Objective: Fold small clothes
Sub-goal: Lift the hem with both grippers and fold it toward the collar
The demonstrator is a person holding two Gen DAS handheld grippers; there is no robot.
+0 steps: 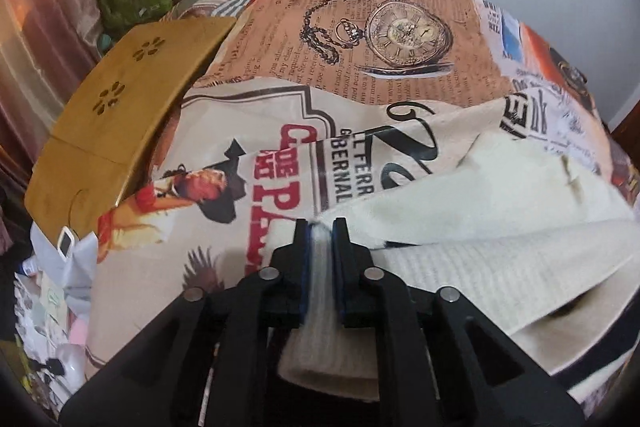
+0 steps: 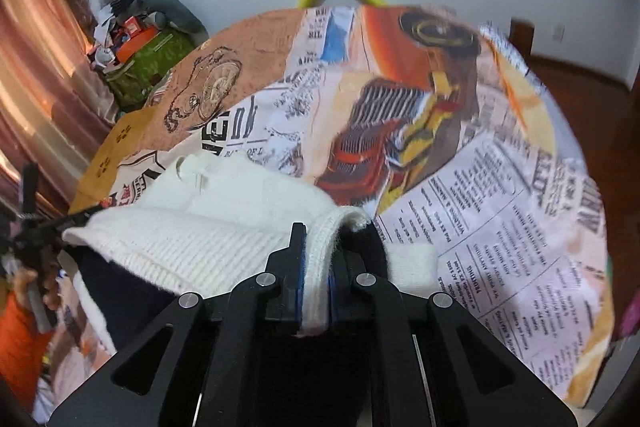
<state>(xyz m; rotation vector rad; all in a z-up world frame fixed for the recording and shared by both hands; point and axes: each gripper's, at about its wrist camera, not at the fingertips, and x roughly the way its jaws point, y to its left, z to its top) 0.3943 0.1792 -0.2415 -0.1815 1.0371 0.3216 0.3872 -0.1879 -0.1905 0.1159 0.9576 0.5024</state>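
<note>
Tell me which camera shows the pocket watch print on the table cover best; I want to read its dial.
The left wrist view: the pocket watch print sits sharp, large and near centre, with chain and numerals legible. The right wrist view shows the same print small, off to the left and blurred, dial unreadable.

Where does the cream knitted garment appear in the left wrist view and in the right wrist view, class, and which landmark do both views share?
Left wrist view: the cream knitted garment fills the lower right, its edge pinched in the left claw.
Right wrist view: it lies lower left of centre, its edge pinched in the right claw.
Shared landmark: the pocket-watch print on the cloth.
</note>
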